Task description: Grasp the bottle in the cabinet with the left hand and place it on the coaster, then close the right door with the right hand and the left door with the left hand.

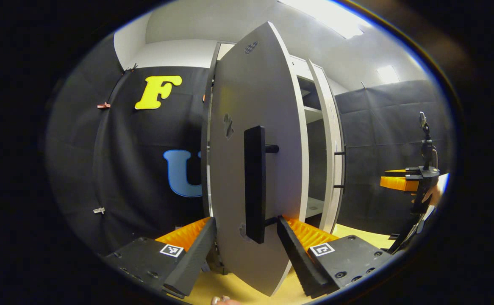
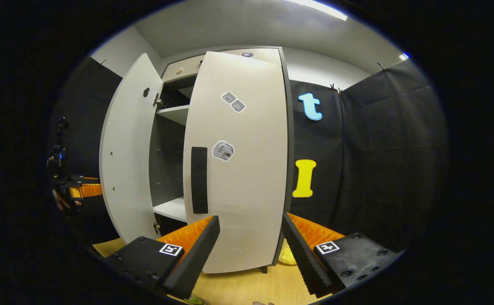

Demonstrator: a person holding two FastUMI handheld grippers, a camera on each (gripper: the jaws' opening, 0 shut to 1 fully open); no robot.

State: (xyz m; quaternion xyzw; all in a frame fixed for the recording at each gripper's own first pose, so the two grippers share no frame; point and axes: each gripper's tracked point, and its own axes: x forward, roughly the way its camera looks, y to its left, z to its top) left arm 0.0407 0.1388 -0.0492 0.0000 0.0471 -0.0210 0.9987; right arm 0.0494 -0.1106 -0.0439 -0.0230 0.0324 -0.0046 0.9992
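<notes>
grey cabinet [image 2: 168, 140] with bare shelves [image 2: 171, 113], left door [image 1: 251, 169] ajar.

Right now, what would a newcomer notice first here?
The cabinet's left door, swung wide open and edge-on, sits right between the left gripper's open jaws, its black handle facing the camera. In the right gripper view, the right door looks nearly closed, with the open right gripper just before it.

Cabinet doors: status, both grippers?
Left gripper open, straddling left door by its handle. Right gripper open before right door, nearly shut. Nothing blocking either door.
</notes>
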